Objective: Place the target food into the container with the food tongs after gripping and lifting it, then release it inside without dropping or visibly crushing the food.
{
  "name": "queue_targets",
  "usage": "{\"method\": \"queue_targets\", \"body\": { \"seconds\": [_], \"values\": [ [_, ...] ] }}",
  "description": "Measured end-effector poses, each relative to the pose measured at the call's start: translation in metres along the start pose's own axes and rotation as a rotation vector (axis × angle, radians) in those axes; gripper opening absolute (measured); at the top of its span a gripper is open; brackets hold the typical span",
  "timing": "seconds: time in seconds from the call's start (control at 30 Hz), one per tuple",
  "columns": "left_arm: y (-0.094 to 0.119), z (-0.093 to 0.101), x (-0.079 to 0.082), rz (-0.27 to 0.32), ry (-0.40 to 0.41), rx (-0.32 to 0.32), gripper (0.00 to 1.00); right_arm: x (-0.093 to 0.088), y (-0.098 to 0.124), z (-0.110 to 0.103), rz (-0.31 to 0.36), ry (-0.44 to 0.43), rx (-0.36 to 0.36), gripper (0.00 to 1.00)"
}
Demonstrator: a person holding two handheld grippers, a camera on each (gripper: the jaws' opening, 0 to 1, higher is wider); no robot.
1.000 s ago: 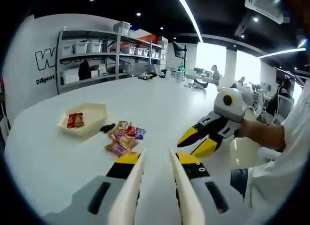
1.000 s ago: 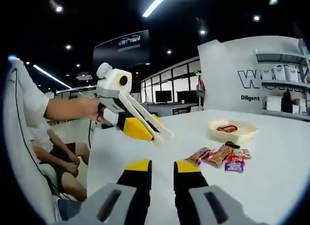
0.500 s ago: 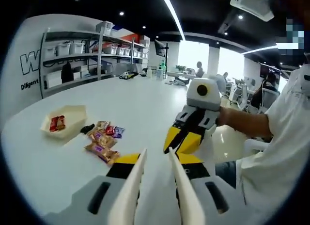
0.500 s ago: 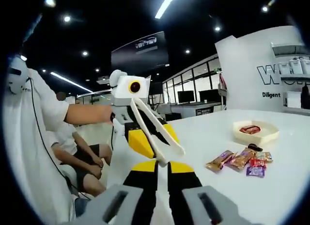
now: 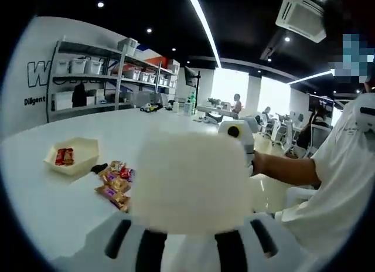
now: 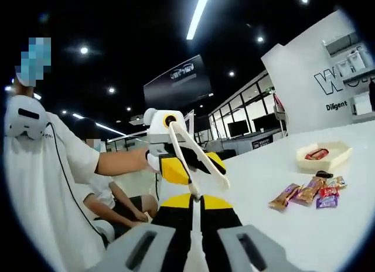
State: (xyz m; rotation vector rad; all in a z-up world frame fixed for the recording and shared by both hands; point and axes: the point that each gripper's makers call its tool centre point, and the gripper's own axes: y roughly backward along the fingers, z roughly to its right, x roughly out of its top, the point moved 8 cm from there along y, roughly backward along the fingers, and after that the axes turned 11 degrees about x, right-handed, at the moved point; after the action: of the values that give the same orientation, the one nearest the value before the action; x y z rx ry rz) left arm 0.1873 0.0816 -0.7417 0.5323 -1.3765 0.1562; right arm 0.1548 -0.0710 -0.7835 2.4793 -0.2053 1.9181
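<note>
Cream tray (image 5: 75, 160) — red packet (image 5: 64, 156) inside, white table (image 5: 47, 201), yellow-and-black claw (image 6: 190, 208), cream tongs (image 6: 196, 160)

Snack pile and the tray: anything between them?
Left gripper view: a small black object lies between the snack pile and the tray, on the white table.

The left gripper view looked low along the white surface (image 5: 41, 196) toward the shelving (image 5: 99, 72), with the tray (image 5: 73, 156) and snack packets (image 5: 114, 181) left of centre and a pale blurred shape very near the lens. The right gripper view faced the other way round, the tray (image 6: 325, 156) and packets (image 6: 307, 193) far to its right, the left gripper (image 6: 196, 193) close ahead. Both views shared the surface, tray and packets
</note>
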Motion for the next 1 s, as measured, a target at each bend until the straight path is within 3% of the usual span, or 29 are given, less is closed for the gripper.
{"method": "queue_targets", "body": {
  "seconds": [0.17, 0.5, 0.77, 0.93, 1.0],
  "values": [
    [-0.001, 0.005, 0.004, 0.049, 0.028, -0.005, 0.27, 0.001, 0.001, -0.004, 0.032, -0.042, 0.013, 0.0],
    [-0.005, 0.008, 0.004, 0.078, 0.073, 0.008, 0.25, -0.001, 0.002, -0.004, 0.033, -0.045, -0.001, 0.0],
    [-0.01, 0.007, 0.005, 0.119, 0.139, 0.101, 0.21, 0.003, 0.004, 0.004, 0.035, -0.035, -0.045, 0.0],
    [-0.012, 0.004, 0.0, 0.128, 0.149, 0.152, 0.22, 0.003, 0.003, 0.005, -0.021, 0.045, -0.114, 0.0],
    [-0.012, -0.002, -0.001, 0.138, 0.117, 0.2, 0.23, 0.005, 0.006, 0.01, -0.078, 0.154, -0.216, 0.01]
  ]
}}
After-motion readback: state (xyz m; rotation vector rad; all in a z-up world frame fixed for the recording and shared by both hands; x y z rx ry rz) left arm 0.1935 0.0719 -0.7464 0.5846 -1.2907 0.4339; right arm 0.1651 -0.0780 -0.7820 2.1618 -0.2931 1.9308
